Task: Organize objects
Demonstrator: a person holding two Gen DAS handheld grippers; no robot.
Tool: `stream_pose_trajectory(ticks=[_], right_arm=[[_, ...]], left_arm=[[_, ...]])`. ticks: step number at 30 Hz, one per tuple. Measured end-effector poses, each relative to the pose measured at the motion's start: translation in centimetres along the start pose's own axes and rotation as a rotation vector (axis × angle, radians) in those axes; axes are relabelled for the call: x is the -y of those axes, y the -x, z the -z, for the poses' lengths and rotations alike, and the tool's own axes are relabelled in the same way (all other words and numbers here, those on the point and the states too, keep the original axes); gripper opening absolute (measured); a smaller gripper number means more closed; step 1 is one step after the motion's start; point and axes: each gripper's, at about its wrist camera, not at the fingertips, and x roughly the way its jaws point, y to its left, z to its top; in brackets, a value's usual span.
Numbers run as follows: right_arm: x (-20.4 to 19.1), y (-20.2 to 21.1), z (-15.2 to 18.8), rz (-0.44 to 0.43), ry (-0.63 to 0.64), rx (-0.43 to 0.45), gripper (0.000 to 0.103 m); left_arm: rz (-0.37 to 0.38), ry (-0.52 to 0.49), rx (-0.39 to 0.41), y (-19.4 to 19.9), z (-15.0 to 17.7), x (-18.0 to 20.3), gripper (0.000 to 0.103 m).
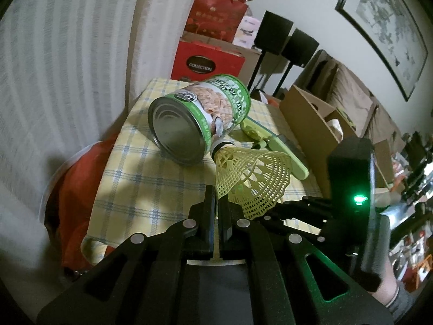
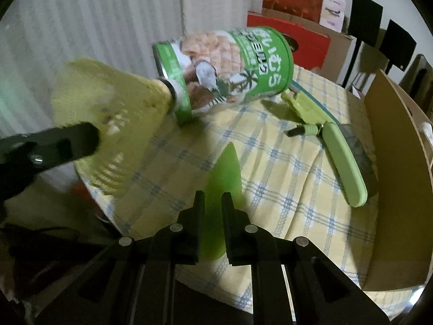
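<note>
A green-labelled tin can [image 1: 200, 119] lies on its side on the yellow checked tablecloth [image 1: 151, 184]; it also shows in the right wrist view [image 2: 230, 67]. My left gripper [image 1: 216, 192] is shut on the skirt edge of a yellow plastic shuttlecock [image 1: 251, 178], whose cork tip touches the can. The shuttlecock shows blurred in the right wrist view [image 2: 113, 108]. My right gripper [image 2: 213, 197] is shut on a green plastic knife-like blade [image 2: 224, 178] that points toward the can. A light green peeler or brush with a handle [image 2: 343, 159] lies to the right.
A brown cardboard box [image 2: 395, 162] stands at the table's right side. Red gift boxes [image 1: 208, 59] and black speakers [image 1: 286, 40] stand behind the table. A white curtain [image 1: 67, 67] hangs on the left. An orange-red thing [image 1: 78, 178] lies below the table's left edge.
</note>
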Motion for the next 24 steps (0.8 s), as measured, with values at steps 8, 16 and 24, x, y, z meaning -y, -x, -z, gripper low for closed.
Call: stream_pose_trajectory(ticks=[8,16,24], right_arm=[[2.1,0.1,0.2,-0.033,-0.091,0.004,0.028],[0.8,-0.3,0.5,0.024,-0.025,-0.003,0.049],[1.9,-0.8,1.0,-0.034,-0.062,-0.017,0.032]], left_arm=[[0.009,-0.004,0.007,0.2,0.0,0.2,0.002],[0.012,-0.004,0.001,0.1,0.0,0.2,0.002],[0.017,-0.004,-0.002,0.0,0.0,0.2,0.002]])
